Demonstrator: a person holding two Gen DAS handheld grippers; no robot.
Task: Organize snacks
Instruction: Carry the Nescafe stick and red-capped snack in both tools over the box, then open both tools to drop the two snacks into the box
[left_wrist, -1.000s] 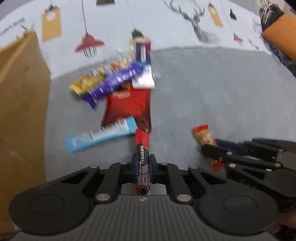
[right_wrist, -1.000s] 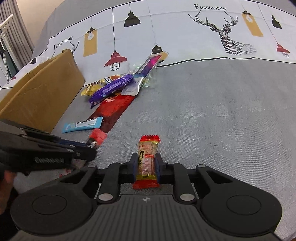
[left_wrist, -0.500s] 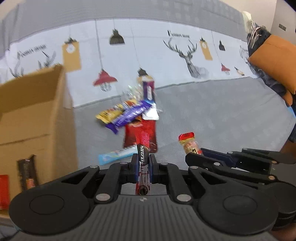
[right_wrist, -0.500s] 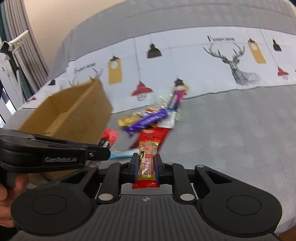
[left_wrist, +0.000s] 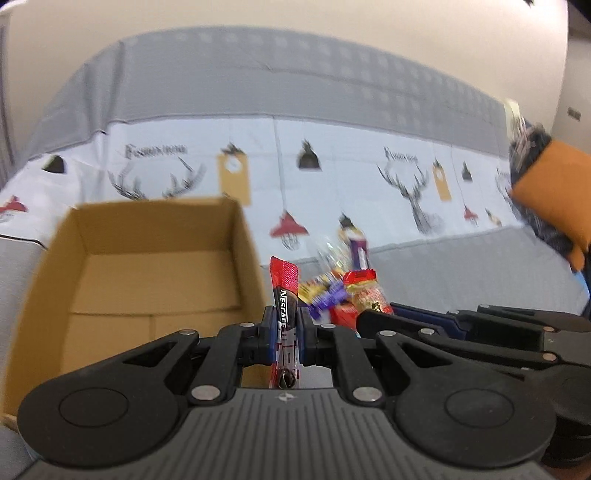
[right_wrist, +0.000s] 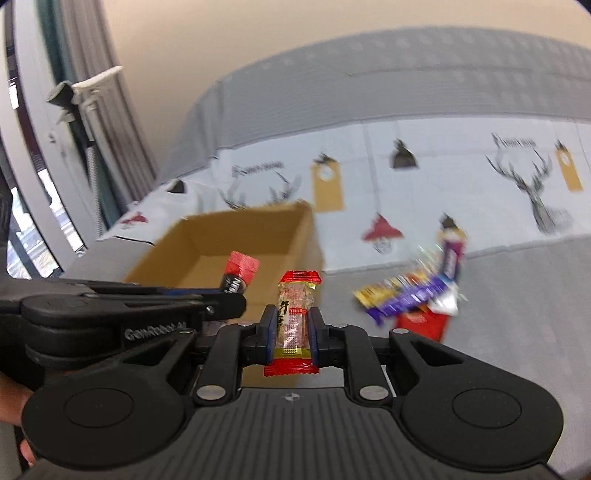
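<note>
Snacks: two are lifted, the rest sit in a loose pile (right_wrist: 413, 299) on the grey bed cover (right_wrist: 517, 295), ahead and right of the right fingers.

Left gripper (left_wrist: 286, 332): fingers clenched on a red Nescafe stick (left_wrist: 284, 295), which stands upright between them, top end well above the tips.
Right gripper (right_wrist: 293, 332): fingers clenched on a clear-and-red snack bar (right_wrist: 297, 314), also upright, lower seal poking out below the pads.

Cardboard box (left_wrist: 147, 266) is open-topped, ahead and left of the left fingers; its near right wall sits just behind the stick. From the right wrist view the box is ahead-left, beyond the left gripper. What's inside it isn't visible at this angle.

My read: carry phase, both heading for the box.

To do it well:
- Get the fingertips over the rim and past the right wall before letting go; the stick is tall and could catch the wall edge.
- Drop one at a time. The grippers are close together, the left crossing in front of the right; stagger them so they don't bump.
- Tip fingers down into the opening, then release low so the wrappers land flat, not bounce out.
- Both views are blurred; slow down before release.
</note>
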